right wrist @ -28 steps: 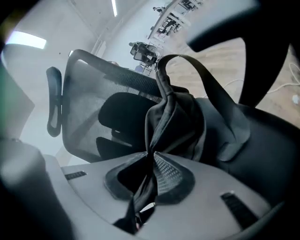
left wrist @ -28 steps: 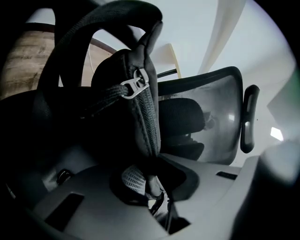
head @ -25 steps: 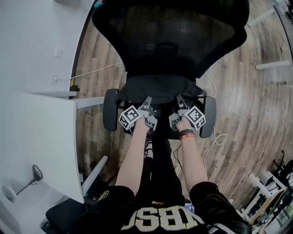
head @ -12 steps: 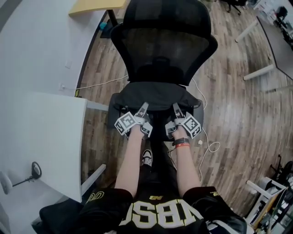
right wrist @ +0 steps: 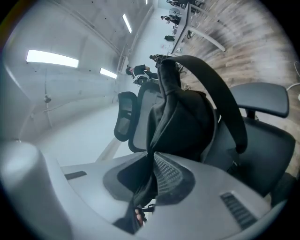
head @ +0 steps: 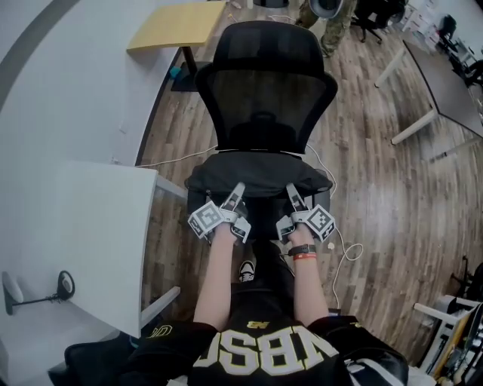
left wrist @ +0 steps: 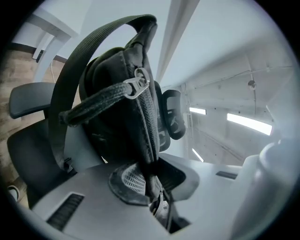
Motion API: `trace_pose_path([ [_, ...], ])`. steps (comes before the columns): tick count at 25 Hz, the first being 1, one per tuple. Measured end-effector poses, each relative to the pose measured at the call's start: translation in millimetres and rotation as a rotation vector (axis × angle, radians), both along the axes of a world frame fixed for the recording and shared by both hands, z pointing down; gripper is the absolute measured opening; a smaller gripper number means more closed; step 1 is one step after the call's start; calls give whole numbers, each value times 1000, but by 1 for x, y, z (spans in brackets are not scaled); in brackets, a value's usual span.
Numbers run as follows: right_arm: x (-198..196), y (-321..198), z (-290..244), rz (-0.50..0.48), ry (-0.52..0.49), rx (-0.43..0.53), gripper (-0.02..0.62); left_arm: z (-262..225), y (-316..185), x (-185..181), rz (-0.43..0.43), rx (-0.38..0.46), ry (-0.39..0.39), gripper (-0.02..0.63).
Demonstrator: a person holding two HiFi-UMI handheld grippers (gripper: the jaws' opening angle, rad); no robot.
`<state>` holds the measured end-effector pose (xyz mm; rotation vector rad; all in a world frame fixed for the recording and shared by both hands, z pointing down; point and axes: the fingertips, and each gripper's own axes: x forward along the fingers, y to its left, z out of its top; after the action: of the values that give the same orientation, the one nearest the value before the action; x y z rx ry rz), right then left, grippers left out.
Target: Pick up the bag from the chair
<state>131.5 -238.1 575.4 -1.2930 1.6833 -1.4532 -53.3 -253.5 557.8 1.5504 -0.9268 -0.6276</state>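
A black bag point(head: 258, 177) hangs in front of the black mesh office chair point(head: 266, 83), held by both grippers. My left gripper point(head: 238, 190) is shut on the bag's left edge, and the zipped seam with its metal pull point(left wrist: 139, 86) runs up from the jaws. My right gripper point(head: 290, 191) is shut on the bag's right edge, the black cloth point(right wrist: 180, 117) bunching between its jaws. A wide black strap point(right wrist: 220, 101) arches over the bag. In both gripper views the bag hides most of the chair's seat.
A white desk point(head: 68, 241) stands at my left with a small stand on it. A yellow table point(head: 179, 22) is at the far left, grey tables point(head: 438, 75) at the right. White cables point(head: 343, 241) lie on the wooden floor. A person's legs point(head: 324, 19) stand behind the chair.
Both grippers have drawn back toward me with the bag; the chair now sits farther away and more of the room shows.
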Motion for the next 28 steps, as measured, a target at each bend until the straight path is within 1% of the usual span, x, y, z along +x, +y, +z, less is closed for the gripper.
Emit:
trace_pose_path([
  [4,-3,5,-33,-11,28,57,49,-34,5,-6,3,69,14,49],
  [7,-4,10,-64,-14,-3,137,49,-60,12,-4,6,127,21,49],
  [9,-4,12,-82,-11,3,180,49,-81,12,-4,12,184,27,49],
  [11,-4,10,-104,-16,20,236,49,-100,10,-5,13,216,31,49],
  [14,0,8,-133,-19,42,301,51,-132,9,0,21,274,73,49],
  [20,2,16,-196,-28,8,429,51,-189,18,8,30,382,170,49],
  [23,4,18,-223,-29,4,484,51,-212,19,9,36,422,179,49],
  [28,4,26,-253,-23,-14,546,51,-241,27,11,43,471,194,49],
])
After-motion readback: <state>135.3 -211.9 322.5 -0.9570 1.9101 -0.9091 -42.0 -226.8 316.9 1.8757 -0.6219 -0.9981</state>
